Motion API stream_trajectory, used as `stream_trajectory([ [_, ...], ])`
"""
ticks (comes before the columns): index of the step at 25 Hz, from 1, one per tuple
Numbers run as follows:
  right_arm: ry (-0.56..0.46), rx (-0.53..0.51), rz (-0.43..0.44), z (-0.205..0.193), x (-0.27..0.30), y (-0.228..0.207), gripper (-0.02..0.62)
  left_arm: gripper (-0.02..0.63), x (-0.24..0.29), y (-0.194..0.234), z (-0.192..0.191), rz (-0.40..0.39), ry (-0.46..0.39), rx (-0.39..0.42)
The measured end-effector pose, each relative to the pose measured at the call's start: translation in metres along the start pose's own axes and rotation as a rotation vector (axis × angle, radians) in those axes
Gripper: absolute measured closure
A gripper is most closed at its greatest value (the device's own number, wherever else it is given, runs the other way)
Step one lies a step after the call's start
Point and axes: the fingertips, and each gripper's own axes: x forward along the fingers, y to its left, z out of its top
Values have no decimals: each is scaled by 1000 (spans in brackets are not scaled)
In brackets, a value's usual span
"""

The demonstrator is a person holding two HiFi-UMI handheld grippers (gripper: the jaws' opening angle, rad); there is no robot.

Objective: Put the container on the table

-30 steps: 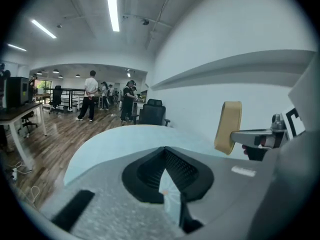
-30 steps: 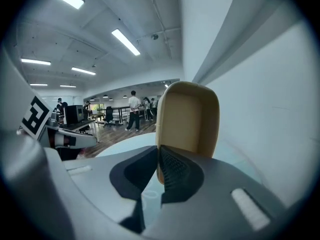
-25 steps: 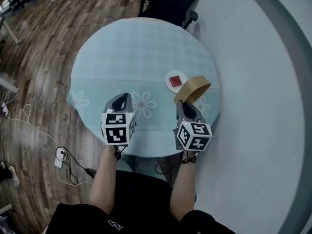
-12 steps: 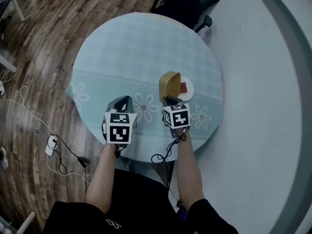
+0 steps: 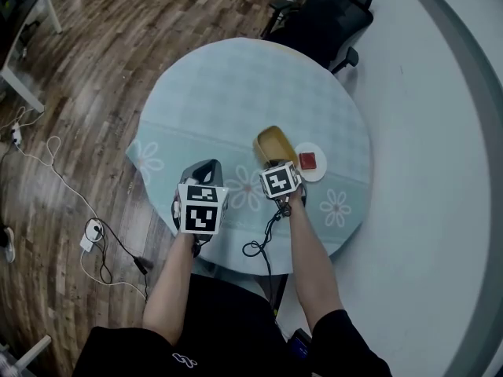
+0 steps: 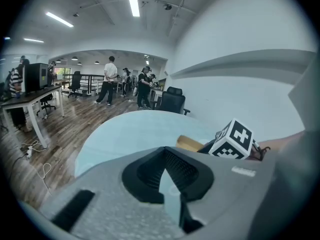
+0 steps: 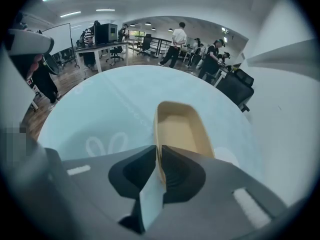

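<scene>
The right tongs [image 7: 159, 156] have the near wall of the tan container [image 7: 182, 126] between their two pads, and the jaws are opening. The container reaches forward from these tongs, its open side up, low over the pale blue surface [image 5: 228, 93]. Just to the right of these tongs lies a small white plate [image 5: 317, 167] with a red block [image 5: 307, 161]. The left tongs [image 6: 164, 156] are beside the right tongs, apart from them, with tips together and nothing between them.

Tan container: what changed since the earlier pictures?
The right gripper carried the tan container from right of the white plate to its left, down toward the table, open side up; its fingers are opening, the wall between them. Plate unmoved; left gripper empty throughout.
</scene>
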Motion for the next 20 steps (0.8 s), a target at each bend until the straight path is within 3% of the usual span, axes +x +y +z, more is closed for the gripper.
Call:
stream_trajectory([
  [2,-32,20,4,3,0,3,493,604,-2,2,2,-2,-6,8],
  [4,-113,71,11,15,-10,2,482,604,-2,2,5,-8,-14,17],
  [8,-411,198,-54,68,-77,-23,515,604,1,-6,25,-33,-67,31],
  [11,-657,293,-130,102,-162,-50,583,604,-9,-27,63,-78,-167,62],
  [13,-789,310,-164,115,-220,-56,584,604,-20,-43,90,-109,-242,89],
  [15,-908,332,-206,115,-270,-56,584,604,-32,-59,112,-131,-308,120],
  [17,-1015,417,-238,103,-308,-60,584,604,-43,-76,130,-153,-361,154],
  [20,-1065,506,-279,77,-332,-65,584,604,-55,-96,146,-180,-416,194],
])
